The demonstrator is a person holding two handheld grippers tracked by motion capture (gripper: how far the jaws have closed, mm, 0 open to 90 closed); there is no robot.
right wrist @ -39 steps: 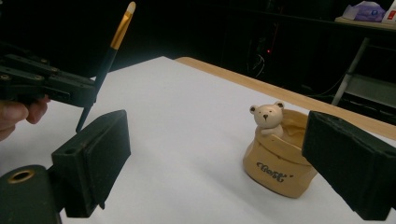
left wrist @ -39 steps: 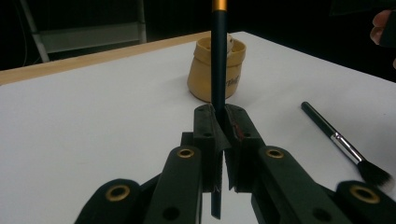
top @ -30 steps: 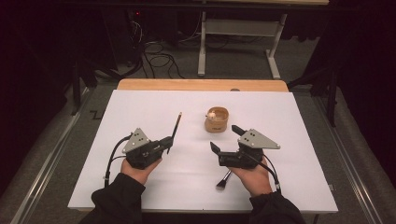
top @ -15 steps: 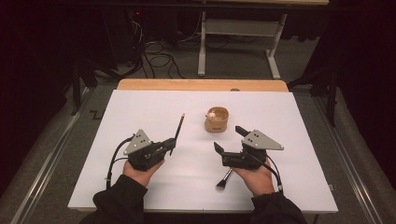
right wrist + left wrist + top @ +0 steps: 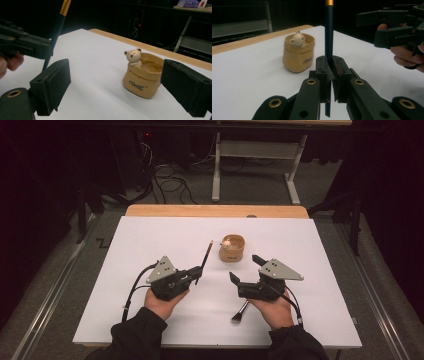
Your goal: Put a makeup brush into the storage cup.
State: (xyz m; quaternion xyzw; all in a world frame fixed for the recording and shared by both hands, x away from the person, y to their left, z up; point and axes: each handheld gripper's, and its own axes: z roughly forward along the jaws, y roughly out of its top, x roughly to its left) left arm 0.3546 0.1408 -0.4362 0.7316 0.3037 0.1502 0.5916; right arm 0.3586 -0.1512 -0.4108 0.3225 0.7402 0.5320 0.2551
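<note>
While left hand-held gripper (image 5: 329, 72) clamps brush (image 5: 328, 37), right (image 5: 117, 87) gapes; pot (image 5: 142, 78) (script illegible).

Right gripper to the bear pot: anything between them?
Nothing: bare white table between the open right gripper and the bear pot in the right gripper view.

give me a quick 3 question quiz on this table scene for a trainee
1. True or false: the left tongs are clamped on the dark brush handle.
2. Multiple choice: the little bear figure sits A) on the bare table B) in the tan pot C) between the right tongs.
3. In the high view, what lies on the white table beside the right hand?

Key: 1 true; 2 B; 3 a second brush, lying flat.
</note>
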